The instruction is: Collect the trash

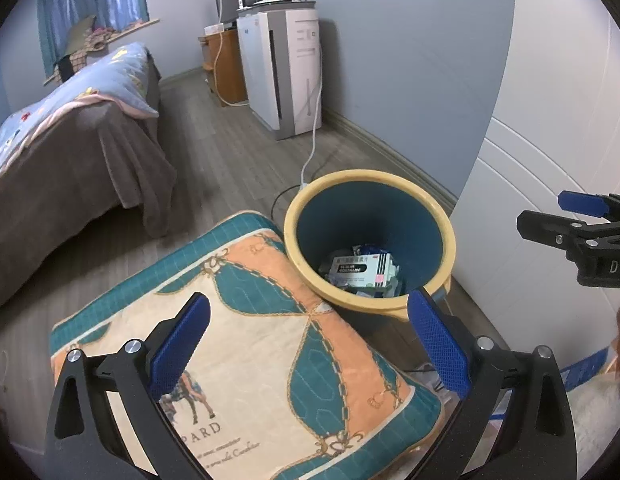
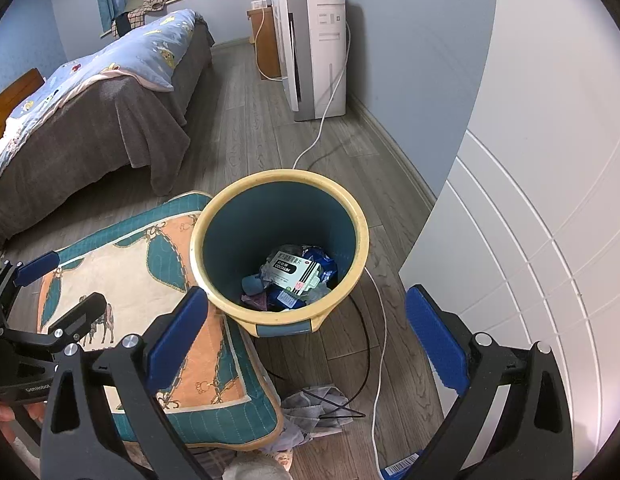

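My left gripper (image 1: 310,340) hangs with its jaws spread wide and nothing between them, above the patterned cushion (image 1: 245,344). My right gripper (image 2: 305,340) is the same — jaws wide apart, nothing held — over the floor (image 2: 245,120) just beside the trash bin (image 2: 352,208). The bin stands on the floor touching the cushion's edge; a white medicine box (image 2: 295,274) lies on top of crumpled wrappers (image 2: 320,264) at its bottom. A white cable (image 2: 380,344) and a grey cloth (image 2: 314,412) lie on the floor near the bin.
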### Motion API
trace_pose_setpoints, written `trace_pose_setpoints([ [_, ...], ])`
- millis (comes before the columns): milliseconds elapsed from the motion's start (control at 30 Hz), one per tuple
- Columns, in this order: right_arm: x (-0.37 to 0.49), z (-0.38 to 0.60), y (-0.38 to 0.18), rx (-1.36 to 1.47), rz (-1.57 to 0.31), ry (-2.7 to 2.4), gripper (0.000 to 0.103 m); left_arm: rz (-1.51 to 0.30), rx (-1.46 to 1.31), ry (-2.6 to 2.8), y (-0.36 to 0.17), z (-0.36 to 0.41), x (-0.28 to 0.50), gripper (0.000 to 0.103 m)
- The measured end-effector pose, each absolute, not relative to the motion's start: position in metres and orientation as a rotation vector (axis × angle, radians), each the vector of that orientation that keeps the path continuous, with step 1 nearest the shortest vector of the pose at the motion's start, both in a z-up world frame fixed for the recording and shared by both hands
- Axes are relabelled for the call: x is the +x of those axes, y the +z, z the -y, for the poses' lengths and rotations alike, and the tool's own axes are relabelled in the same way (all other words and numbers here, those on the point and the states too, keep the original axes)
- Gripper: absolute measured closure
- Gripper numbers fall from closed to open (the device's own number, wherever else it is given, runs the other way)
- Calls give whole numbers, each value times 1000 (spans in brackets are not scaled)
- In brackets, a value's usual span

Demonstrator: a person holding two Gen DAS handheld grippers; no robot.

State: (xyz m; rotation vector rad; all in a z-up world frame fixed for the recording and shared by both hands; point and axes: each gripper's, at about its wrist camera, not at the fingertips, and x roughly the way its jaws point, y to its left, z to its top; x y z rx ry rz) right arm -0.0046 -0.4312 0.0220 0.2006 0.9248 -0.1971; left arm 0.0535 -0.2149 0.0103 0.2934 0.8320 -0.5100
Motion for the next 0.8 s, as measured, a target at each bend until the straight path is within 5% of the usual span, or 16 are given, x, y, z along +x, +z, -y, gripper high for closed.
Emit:
trace_pose_setpoints([
  [800,-5,432,22,198,-928,-199,6,-831,295,-520,7,214,52,5],
])
